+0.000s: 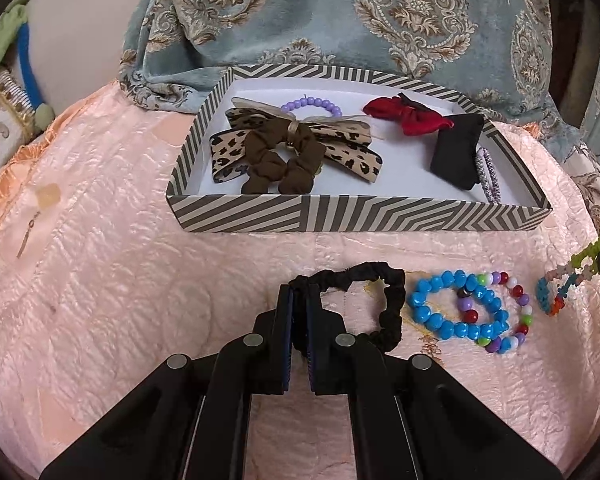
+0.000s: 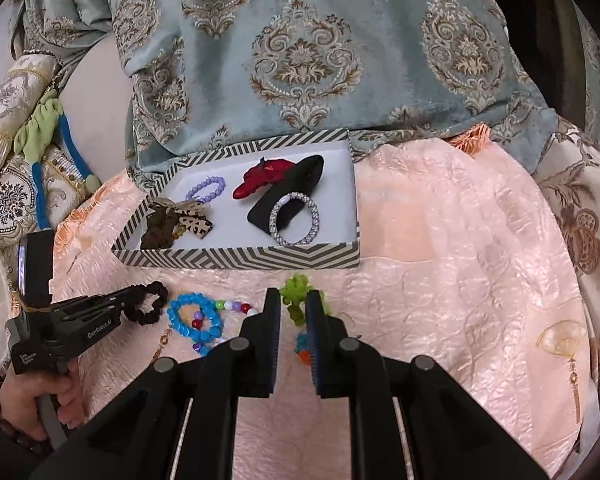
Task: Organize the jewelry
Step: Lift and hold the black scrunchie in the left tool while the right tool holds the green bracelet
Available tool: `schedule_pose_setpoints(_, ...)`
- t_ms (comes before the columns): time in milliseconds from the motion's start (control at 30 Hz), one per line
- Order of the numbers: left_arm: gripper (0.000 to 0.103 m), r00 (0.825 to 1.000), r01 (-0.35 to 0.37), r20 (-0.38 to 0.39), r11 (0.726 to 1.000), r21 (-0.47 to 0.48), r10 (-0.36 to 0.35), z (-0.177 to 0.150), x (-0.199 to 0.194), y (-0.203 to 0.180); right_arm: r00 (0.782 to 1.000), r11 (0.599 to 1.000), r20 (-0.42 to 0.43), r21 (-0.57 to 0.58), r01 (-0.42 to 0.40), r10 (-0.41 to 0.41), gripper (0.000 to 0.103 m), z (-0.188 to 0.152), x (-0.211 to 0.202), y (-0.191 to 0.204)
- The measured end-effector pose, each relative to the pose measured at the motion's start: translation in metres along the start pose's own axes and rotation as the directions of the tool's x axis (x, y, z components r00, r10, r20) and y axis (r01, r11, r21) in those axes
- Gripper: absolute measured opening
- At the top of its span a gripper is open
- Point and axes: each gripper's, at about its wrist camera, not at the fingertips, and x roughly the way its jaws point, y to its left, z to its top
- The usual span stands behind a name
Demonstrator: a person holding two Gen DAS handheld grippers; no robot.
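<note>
A striped tray (image 1: pixel 360 214) (image 2: pixel 236 258) holds a leopard bow with a brown scrunchie (image 1: pixel 284 156), a purple bead bracelet (image 1: pixel 312 105), a red bow (image 1: pixel 408 116), a black pouch (image 1: pixel 458 152) and a silver bangle (image 2: pixel 294 218). My left gripper (image 1: pixel 300 292) is shut on a black scrunchie (image 1: pixel 392 300) lying on the pink bedspread. A blue bead bracelet (image 1: pixel 456 310) and a multicolour bead bracelet (image 1: pixel 516 312) lie right of it. My right gripper (image 2: pixel 294 304) straddles a green and colourful beaded bracelet (image 2: pixel 298 300), jaws slightly apart around it.
A blue patterned cushion (image 2: pixel 300 48) stands behind the tray. A blue and green cord (image 2: pixel 48 136) lies at the far left. A small earring (image 1: pixel 26 240) lies on the bedspread left of the tray. The pink bedspread (image 2: pixel 460 260) stretches to the right.
</note>
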Motion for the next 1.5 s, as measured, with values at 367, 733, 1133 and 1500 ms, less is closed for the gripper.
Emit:
schedule_pose_setpoints(367,0.000,1.000,-0.008,-0.002,1.000,0.007,0.008,-0.0003,0.0032,-0.0029,1.000,1.000,-0.014,-0.015,0.008,-0.008,0.012,-0.0017,0.0029,0.0025)
schedule_pose_setpoints(733,0.000,1.000,-0.012,-0.003,1.000,0.012,0.012,-0.0006,0.0041,-0.0030,1.000,1.000,-0.020,-0.021,0.014,-0.015,0.012,-0.0022,0.0049,0.0034)
schedule_pose_setpoints(1133,0.000,1.000,-0.012,-0.001,1.000,0.015,0.012,-0.0011,0.0045,-0.0027,1.000,1.000,-0.026,-0.026,0.015,-0.015,0.013,-0.0028,0.0064,0.0042)
schedule_pose_setpoints(1500,0.000,1.000,-0.012,0.000,1.000,0.017,0.012,-0.0009,0.0048,-0.0026,0.999,0.999,-0.034,-0.034,0.012,-0.013,0.013,-0.0049,0.0075,0.0077)
